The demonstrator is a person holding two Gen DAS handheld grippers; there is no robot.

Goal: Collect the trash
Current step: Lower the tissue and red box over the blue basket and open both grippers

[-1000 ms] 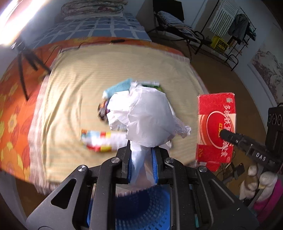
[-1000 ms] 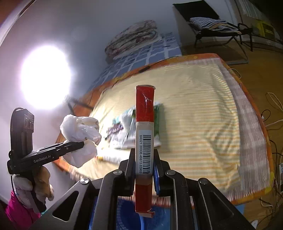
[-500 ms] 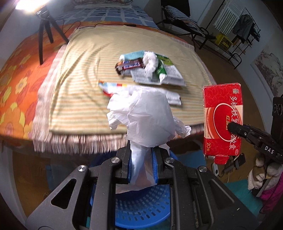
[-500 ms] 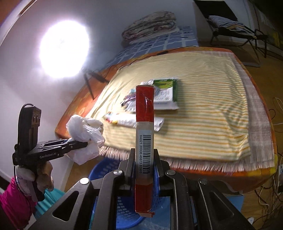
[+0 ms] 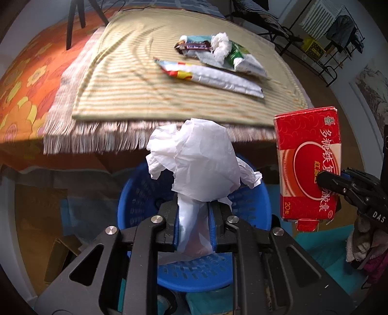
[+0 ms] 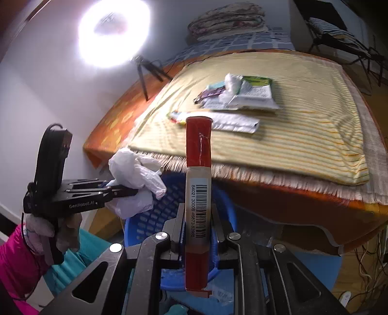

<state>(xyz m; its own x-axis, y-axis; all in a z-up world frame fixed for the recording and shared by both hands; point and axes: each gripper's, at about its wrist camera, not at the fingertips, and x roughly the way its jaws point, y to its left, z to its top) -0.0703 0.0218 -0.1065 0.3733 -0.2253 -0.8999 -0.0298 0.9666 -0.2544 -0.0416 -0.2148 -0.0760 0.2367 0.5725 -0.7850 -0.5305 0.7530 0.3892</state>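
Observation:
My left gripper [image 5: 194, 218] is shut on a crumpled white plastic bag [image 5: 198, 162] and holds it above a blue perforated basket [image 5: 138, 196] on the floor by the bed. My right gripper [image 6: 197, 225] is shut on a flat red box [image 6: 198, 169] with a barcode, also above the basket [image 6: 150, 218]. The red box [image 5: 308, 164] shows at the right of the left wrist view, and the bag [image 6: 135, 174] at the left of the right wrist view. More trash lies on the bed: a white wrapper [image 5: 213, 77], a green-white packet [image 5: 240, 60] and a dark bar wrapper [image 5: 194, 46].
The bed carries a yellow striped mat [image 5: 135, 72] with a fringe over an orange flowered sheet [image 5: 21, 80]. A tripod [image 6: 145, 72] with a bright ring light [image 6: 114, 34] stands on the bed. A folding chair [image 5: 257, 14] and a clothes rack [image 5: 339, 31] stand beyond.
Both grippers have drawn back from over the bed and dropped low, so they now hang over the blue basket, each holding its item as before.

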